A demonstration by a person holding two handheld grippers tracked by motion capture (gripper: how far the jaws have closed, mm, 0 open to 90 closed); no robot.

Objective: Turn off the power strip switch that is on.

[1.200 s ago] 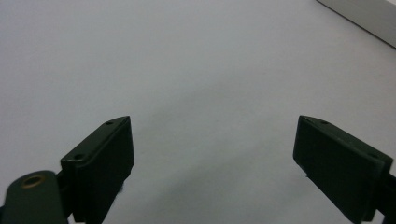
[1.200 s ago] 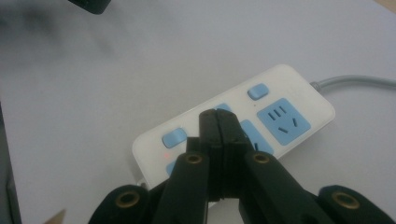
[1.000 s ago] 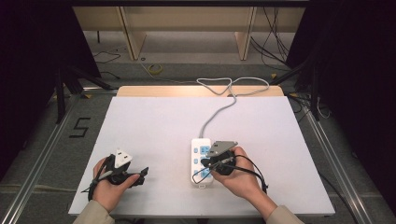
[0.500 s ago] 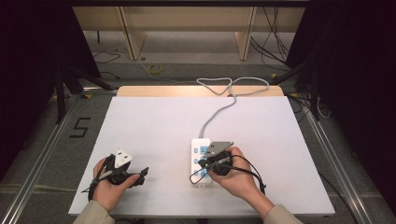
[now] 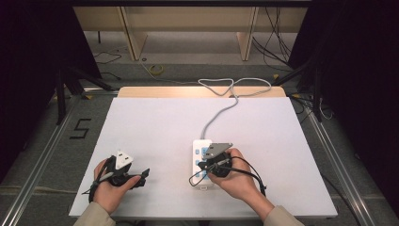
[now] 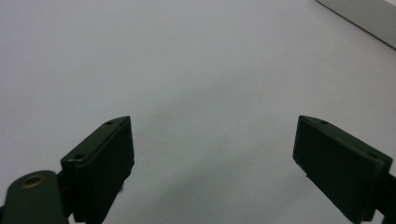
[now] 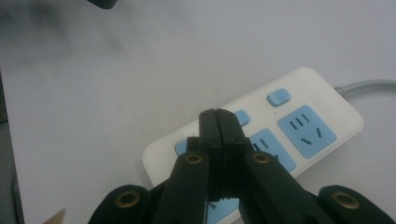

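1. Right gripper point(image 5: 203, 165) sat low over the near half of the power strip point(image 5: 199, 149), held in the person's right hand point(image 5: 233, 176). In the right gripper view its jaws were pressed flat together with nothing between them, tips over the strip's blue sockets point(image 7: 306, 130); whether the tips touched the strip could not be told.
2. Against the frame a second ago, the right hand and its gripper had crept a little to the left along the strip and turned slightly; the grey plate on top lay more squarely over the strip's right edge.
3. Left gripper point(image 5: 143, 175) rested at the near left of the table point(image 5: 155, 127), in the left hand point(image 5: 112, 186). Its jaws stood wide apart and empty, with bare white tabletop between them in the left gripper view point(image 6: 212, 154). No shift seen here since the earlier frames.
4. The power strip lay flat on the table, right of centre and near the front edge, long axis running away from the person. It looked to be in the same place as before.
5. Its grey cord point(image 5: 217, 115) ran from the far end of the strip up across the table and looped at the far edge, unchanged.
6. The two grippers were well apart.
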